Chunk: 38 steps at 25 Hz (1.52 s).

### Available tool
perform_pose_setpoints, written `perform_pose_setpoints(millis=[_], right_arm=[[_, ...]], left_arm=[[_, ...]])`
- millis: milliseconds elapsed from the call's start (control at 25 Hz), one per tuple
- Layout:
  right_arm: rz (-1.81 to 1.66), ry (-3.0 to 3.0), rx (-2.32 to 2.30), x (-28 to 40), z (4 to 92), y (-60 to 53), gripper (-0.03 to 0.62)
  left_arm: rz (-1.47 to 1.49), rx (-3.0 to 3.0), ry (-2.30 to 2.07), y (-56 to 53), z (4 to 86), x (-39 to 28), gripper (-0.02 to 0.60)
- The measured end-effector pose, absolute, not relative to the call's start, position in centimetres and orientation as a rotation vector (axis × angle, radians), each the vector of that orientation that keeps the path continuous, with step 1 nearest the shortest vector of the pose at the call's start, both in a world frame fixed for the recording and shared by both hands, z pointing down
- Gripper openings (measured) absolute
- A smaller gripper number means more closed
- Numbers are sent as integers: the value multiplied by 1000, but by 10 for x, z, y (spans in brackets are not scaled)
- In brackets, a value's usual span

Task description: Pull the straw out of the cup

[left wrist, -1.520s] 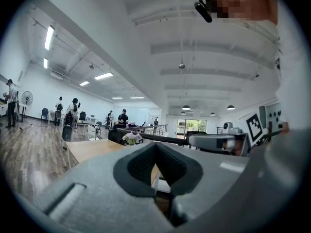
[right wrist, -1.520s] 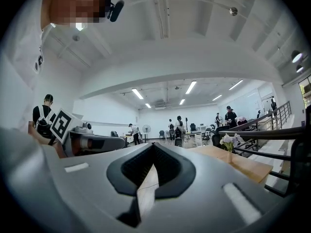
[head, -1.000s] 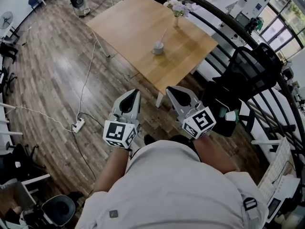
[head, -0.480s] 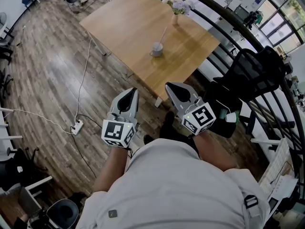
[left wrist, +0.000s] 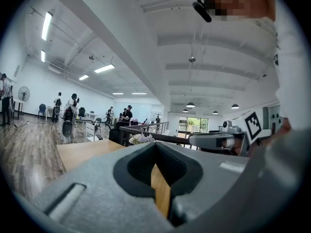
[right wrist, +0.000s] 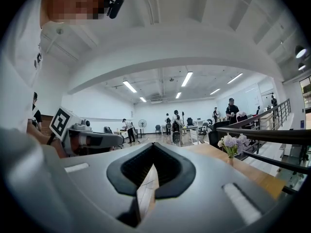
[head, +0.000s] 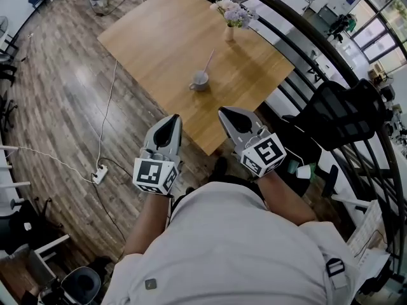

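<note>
A grey cup (head: 200, 81) stands near the middle of the wooden table (head: 159, 37), with a pink straw (head: 208, 60) leaning out of it to the upper right. My left gripper (head: 170, 121) and right gripper (head: 230, 113) are held side by side just short of the table's near corner, well apart from the cup. Both point level at the table with their jaws together and nothing between them. In the left gripper view the left gripper (left wrist: 156, 152) shows only a sliver of tabletop through its closed jaws. The right gripper (right wrist: 152, 154) looks the same in its own view. Neither gripper view shows the cup.
A small vase of flowers (head: 230, 18) stands at the table's far edge, also seen as the vase (right wrist: 229, 148). A curved black railing (head: 305, 30) and a black chair (head: 340, 110) are to the right. A power strip with cable (head: 98, 174) lies on the wood floor at left.
Both grippers and the person have moved forward towards the table. The table's near corner now lies just ahead of the jaws. Both grippers stay closed.
</note>
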State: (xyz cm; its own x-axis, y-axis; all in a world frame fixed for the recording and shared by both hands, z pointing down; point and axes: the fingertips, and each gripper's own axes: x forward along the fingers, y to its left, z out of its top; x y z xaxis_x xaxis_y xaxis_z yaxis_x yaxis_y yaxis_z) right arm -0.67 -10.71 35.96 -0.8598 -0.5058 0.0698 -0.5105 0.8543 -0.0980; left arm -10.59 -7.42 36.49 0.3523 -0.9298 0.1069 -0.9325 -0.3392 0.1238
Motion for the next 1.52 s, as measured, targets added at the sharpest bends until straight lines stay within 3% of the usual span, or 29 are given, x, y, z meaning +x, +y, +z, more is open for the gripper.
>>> perform_pose_setpoints(millis=[480, 1520], right_arm=[[278, -2972, 785, 23, 384, -202, 58], [717, -2596, 845, -57, 565, -375, 137]], left_arm=[[114, 2397, -1750, -162, 385, -78, 5], [270, 2422, -1419, -357, 505, -142, 5]])
